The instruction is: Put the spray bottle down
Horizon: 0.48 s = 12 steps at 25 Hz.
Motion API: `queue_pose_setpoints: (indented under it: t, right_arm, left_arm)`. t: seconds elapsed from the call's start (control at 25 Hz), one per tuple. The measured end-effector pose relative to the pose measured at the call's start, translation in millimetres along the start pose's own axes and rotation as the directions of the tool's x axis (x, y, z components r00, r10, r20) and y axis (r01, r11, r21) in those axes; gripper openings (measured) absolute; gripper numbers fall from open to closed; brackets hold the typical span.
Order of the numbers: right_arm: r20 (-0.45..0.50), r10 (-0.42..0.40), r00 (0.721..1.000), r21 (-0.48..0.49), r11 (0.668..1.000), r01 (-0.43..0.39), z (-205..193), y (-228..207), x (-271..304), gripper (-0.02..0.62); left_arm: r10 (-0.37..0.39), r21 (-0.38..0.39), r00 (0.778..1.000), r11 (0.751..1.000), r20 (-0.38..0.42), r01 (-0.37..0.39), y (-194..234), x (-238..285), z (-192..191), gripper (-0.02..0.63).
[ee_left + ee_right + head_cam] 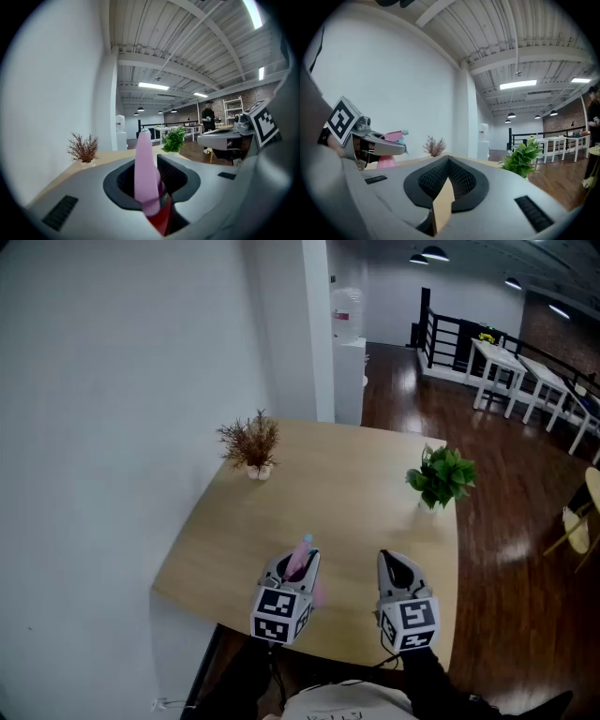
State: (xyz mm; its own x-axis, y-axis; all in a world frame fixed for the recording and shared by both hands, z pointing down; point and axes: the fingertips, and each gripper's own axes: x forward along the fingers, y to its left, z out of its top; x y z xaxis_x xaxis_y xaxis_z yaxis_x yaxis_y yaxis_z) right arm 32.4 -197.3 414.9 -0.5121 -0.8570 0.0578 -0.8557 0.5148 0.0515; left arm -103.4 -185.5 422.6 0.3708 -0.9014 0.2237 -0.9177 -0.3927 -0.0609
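My left gripper (296, 565) is shut on the pink spray bottle (306, 546), held over the near edge of the wooden table (347, 474). In the left gripper view the bottle's pink head (143, 173) stands upright between the jaws, with a red part (162, 221) below it. In the right gripper view the left gripper (401, 149) shows at left, with the bottle's pink head (393, 136) above its jaws and the pink body below them. I cannot tell whether the bottle touches the table. My right gripper (401, 570) hovers beside it, jaws together, holding nothing.
A dried brown plant in a small pot (251, 444) stands at the table's far left. A green potted plant (441, 477) is near its right edge. A white wall runs along the left. A water dispenser (347, 338), white tables (511, 367) and a chair (577, 526) stand beyond.
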Motion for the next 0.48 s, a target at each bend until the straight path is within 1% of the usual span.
queue_pose_setpoints:
  t: [0.36,0.48]
  right_arm:
    - [-0.006,-0.004,1.0,0.006,1.0,0.004,-3.1,-2.6,-0.6,-0.012]
    - [-0.013,-0.004,1.0,0.01,1.0,0.005,-5.5,-2.1,-1.1,-0.012]
  left_arm:
    - [0.0,0.004,1.0,1.0,-0.008,0.001,-0.4,4.2,-3.2,0.104]
    - [0.009,0.01,1.0,1.0,-0.016,-0.009,4.2,10.4,-10.3,0.104]
